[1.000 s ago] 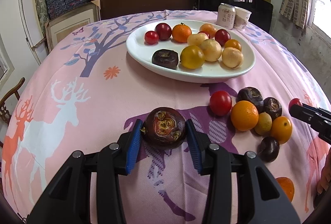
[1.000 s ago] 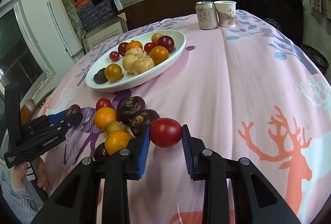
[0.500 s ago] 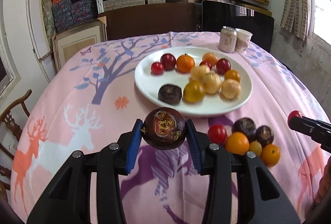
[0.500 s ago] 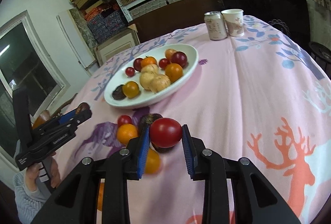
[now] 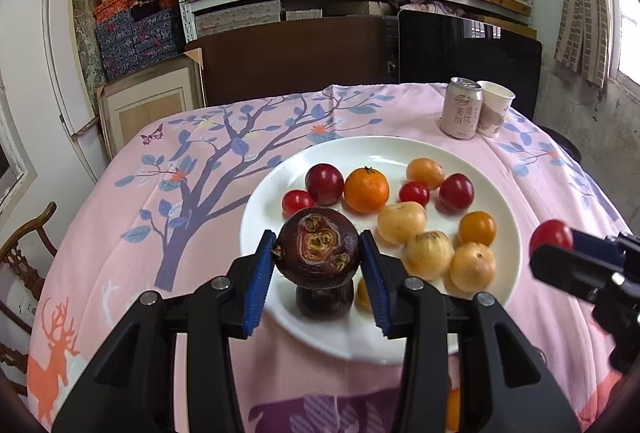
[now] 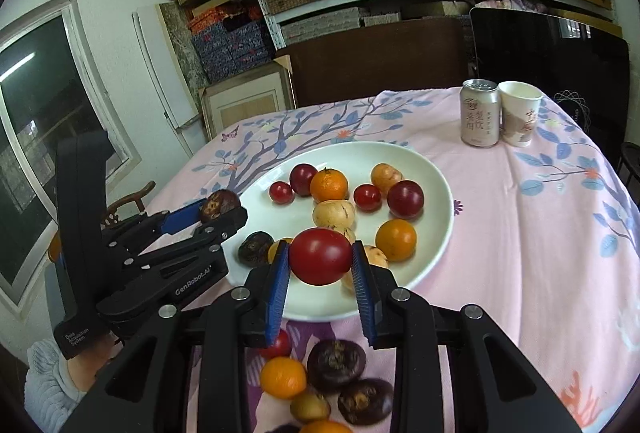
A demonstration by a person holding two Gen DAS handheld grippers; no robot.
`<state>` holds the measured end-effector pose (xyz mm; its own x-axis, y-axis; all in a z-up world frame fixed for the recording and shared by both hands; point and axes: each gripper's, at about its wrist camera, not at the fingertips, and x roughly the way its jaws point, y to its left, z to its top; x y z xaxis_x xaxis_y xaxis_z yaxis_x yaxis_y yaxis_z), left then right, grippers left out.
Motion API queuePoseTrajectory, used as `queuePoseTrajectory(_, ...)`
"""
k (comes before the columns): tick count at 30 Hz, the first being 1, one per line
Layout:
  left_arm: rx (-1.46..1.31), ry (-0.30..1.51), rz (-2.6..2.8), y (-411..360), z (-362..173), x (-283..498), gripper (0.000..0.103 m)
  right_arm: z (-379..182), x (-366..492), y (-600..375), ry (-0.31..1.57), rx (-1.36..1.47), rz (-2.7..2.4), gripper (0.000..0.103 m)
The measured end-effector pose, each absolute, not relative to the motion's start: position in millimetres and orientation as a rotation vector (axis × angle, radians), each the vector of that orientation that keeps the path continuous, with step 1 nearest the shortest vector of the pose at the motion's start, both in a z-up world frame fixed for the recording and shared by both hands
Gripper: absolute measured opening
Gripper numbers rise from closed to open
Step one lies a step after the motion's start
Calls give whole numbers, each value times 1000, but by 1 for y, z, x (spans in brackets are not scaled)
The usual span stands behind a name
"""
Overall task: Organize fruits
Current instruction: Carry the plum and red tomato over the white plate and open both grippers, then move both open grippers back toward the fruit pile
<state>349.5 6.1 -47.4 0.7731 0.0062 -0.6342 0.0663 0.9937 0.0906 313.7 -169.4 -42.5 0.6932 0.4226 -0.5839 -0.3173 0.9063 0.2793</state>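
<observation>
My left gripper [image 5: 319, 255] is shut on a dark purple mangosteen [image 5: 318, 253], held above the near left part of the white plate [image 5: 508, 209]. The plate carries several red, orange and yellow fruits plus another dark mangosteen [image 5: 325, 303] just under the held one. My right gripper [image 6: 321, 259] is shut on a red tomato [image 6: 320, 255] over the plate's [image 6: 434, 173] near rim. In the right wrist view the left gripper [image 6: 222, 211] comes in from the left with its mangosteen [image 6: 219, 205]; the left wrist view has the right gripper [image 5: 554, 245] at the right edge with the tomato [image 5: 551, 236].
A drink can [image 5: 460, 113] and a paper cup [image 5: 494, 109] stand behind the plate. Several loose fruits, among them an orange [image 6: 283, 377] and mangosteens [image 6: 336, 359], lie on the pink cloth [image 6: 540, 233] in front of the plate. A chair [image 5: 24, 245] stands left; shelves line the back.
Both grippers have risen from the tabletop and moved forward over the plate, each still holding its fruit. The loose fruit pile has dropped toward the bottom of both views.
</observation>
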Motion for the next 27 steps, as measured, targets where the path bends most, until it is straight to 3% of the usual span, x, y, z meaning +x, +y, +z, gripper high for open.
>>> queuePoseTrajectory(13, 119, 713, -60, -3, -66, 391, 42, -67, 345, -162, 727, 121, 375, 32)
queuePoseTrajectory(14, 120, 715, -58, -3, -67, 393, 42, -69, 347, -162, 728, 121, 371, 37)
queuePoseTrajectory(15, 119, 712, -56, -3, -68, 394, 44, -70, 347, -163, 721, 124, 362, 57)
queuePoseTrajectory(16, 117, 708, -54, -2, -68, 394, 51, -70, 347, -165, 715, 129, 352, 65)
queuePoseTrajectory(17, 115, 702, -53, -1, -68, 393, 64, -70, 347, -166, 710, 135, 350, 68)
queuePoseTrajectory(18, 113, 692, -50, -1, -68, 392, 67, -69, 346, -168, 709, 140, 352, 68)
queuePoseTrajectory(27, 156, 656, -47, -8, -59, 375, 70, -61, 336, -176, 680, 151, 353, 68)
